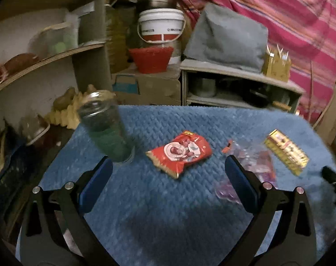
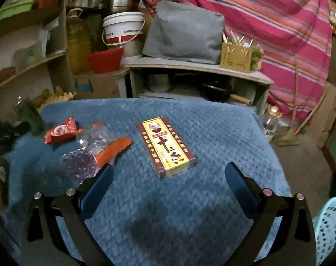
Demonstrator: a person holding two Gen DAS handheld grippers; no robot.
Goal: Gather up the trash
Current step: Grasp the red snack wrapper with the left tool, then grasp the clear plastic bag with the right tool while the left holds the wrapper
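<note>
A red snack packet [image 1: 180,153] lies on the blue cloth-covered table [image 1: 159,210]. My left gripper [image 1: 168,168] is open and empty just in front of it. A clear plastic bag with purple contents [image 1: 252,166] lies to its right, then a yellow and brown box [image 1: 286,151]. A glass jar [image 1: 105,128] stands at the left. In the right wrist view the box [image 2: 167,146] lies just ahead of my open, empty right gripper [image 2: 169,175]. The plastic bag [image 2: 90,155], the red packet [image 2: 61,130] and the jar [image 2: 31,115] lie to the left.
A light blue perforated basket [image 2: 332,228] stands at the lower right beside the table. Behind the table are shelves [image 1: 41,59], a low cabinet [image 2: 196,77] with a grey bundle, a white bucket [image 2: 123,28], a red basket [image 2: 105,59] and a striped curtain [image 2: 267,22].
</note>
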